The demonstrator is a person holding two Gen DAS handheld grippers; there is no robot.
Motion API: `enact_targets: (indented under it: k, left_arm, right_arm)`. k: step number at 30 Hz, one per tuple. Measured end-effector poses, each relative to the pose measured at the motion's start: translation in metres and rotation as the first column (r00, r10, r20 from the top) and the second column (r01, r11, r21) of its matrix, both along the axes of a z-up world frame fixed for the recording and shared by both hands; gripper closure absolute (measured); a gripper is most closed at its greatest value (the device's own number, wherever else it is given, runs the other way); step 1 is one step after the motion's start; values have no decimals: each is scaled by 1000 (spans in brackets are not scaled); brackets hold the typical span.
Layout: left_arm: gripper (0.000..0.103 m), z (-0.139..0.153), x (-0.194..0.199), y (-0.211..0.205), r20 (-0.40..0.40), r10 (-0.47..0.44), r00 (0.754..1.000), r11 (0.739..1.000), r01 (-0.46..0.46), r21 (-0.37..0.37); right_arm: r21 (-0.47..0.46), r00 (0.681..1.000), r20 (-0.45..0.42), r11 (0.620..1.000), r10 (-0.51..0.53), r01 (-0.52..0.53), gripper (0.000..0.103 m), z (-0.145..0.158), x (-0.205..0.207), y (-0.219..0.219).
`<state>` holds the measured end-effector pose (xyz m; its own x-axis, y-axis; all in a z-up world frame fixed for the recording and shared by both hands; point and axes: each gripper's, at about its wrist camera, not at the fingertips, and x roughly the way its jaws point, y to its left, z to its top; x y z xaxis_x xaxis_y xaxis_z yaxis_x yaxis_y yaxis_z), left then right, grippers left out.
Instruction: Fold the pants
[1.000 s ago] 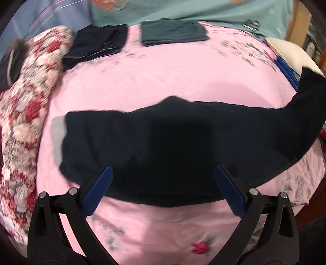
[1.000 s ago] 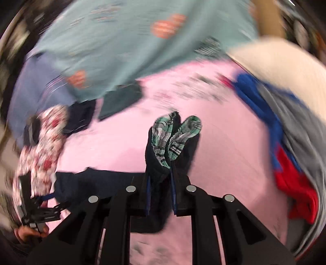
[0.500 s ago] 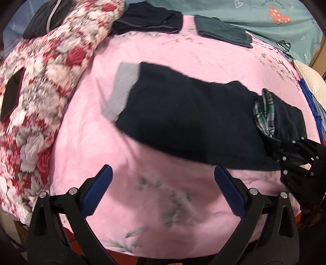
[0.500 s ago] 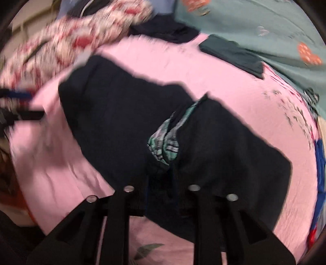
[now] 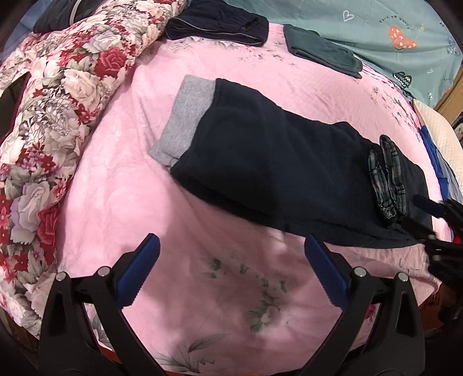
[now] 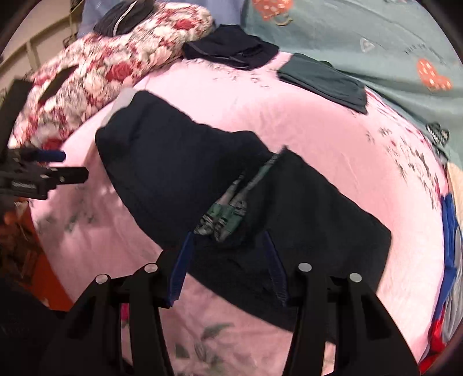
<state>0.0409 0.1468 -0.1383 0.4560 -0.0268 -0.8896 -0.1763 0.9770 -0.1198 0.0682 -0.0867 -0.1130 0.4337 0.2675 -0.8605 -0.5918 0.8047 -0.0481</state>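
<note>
Two grippers are over the bed, both angled steeply down at the pink floral bedsheet [image 5: 231, 69]. The left gripper [image 5: 231, 269] hangs with its blue pads spread wide and nothing between them, above bare sheet near the front edge of the bed. The right gripper [image 6: 228, 263] has just been opening: its jaws now stand about half apart, with the folded-over end of the navy pants [image 6: 179, 173] lying between the pads but no longer pinched.

The pants lie across the middle of the bed, doubled over once. The grey waistband [image 5: 185, 118] points toward the floral quilt [image 5: 52, 101] along the left edge. The cuffs, turned back to show green plaid lining [image 6: 228, 211], rest on top of the lower layer toward the right edge.

Risks noted:
- The right pads sit close around the cloth. A withdrawal begun before they clear may drag the top layer and undo the fold.
- The cuffs lie bunched and slightly skewed, so a second fold made over them would likely come out lumpy or crooked.
- The near hem lies close to the front edge of the bed, and a careless tug could slide it off.
- Two folded garments, a navy one [image 5: 217, 26] and a dark green one [image 5: 321, 52], sit at the far edge, well apart from the work.
</note>
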Motion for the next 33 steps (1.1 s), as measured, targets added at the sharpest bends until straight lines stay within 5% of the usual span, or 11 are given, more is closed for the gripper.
enact_targets:
  k: [2,6,10,13,16,19,21,26,33]
  left_arm:
    - [2,0,-1,1,4,-4,1000,1000,4,3]
    - [2,0,-4,11,3,13,1000,1000,-13,23]
    - [2,-3,-5,30,-2,60,998,998,-60,15]
    - [2,-4,-2,40,0,81,997,997,-81,15]
    - [2,-2,3,47,15,88,996,995,-88,36]
    - [2,3,9,63,44,110,993,993,-111,33]
    - [2,4,15,80,65,134,989,991,-134,-8]
    - [2,3,35,105,109,144,984,984,-131,-122]
    - [5,10,60,126,159,35,987,959,12,-281]
  right_arm:
    - [-40,1000,2,999,1,-1,52,-14,5,10]
    - [-106,1000,9,994,-26,27,81,-28,13,17]
    - [-184,996,72,982,53,-39,83,-6,-2,20]
    - [-208,995,18,974,98,-92,83,-16,-8,22]
    - [-243,992,-7,962,127,-125,77,-34,-8,28]
    - [-280,992,30,954,119,-105,69,-16,-8,36]
    - [-233,988,85,967,125,-103,51,6,-12,41]
    - [-146,975,142,978,170,-149,50,33,-10,73]
    - [-64,953,129,962,273,-267,50,16,-4,159]
